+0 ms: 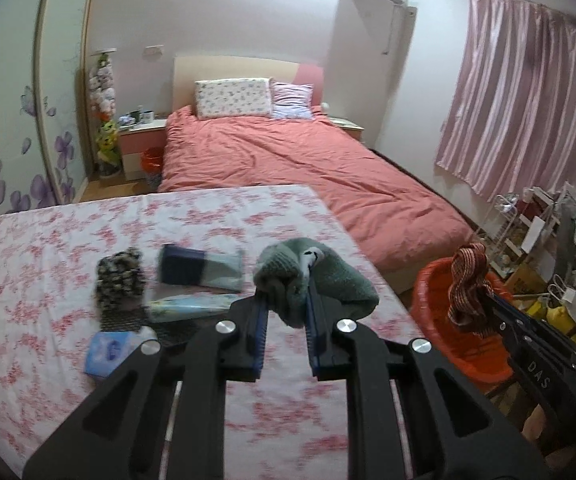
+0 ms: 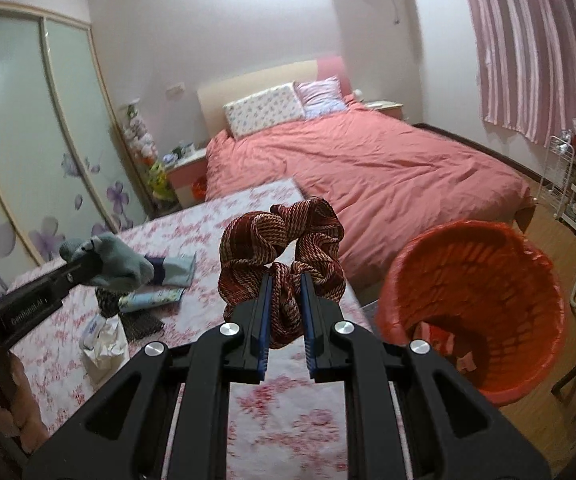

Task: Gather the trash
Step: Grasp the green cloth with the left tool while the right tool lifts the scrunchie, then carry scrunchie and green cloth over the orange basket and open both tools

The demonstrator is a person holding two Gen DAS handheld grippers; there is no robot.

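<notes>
Left gripper (image 1: 286, 300) fingers clamp green sock (image 1: 315, 276), frame center, over floral surface (image 1: 48, 248). Right gripper (image 2: 286, 292) fingers pinch maroon scrunchie (image 2: 282, 240); red bin (image 2: 471, 300) lower right.

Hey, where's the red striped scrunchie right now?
The red striped scrunchie is pinched in the right gripper, held above the flowered table's right edge, just left of the orange trash bin.

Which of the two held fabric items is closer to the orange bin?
The red-brown striped scrunchie, in the right hand-held gripper beside the orange bin; the grey-green sock is farther.
</notes>
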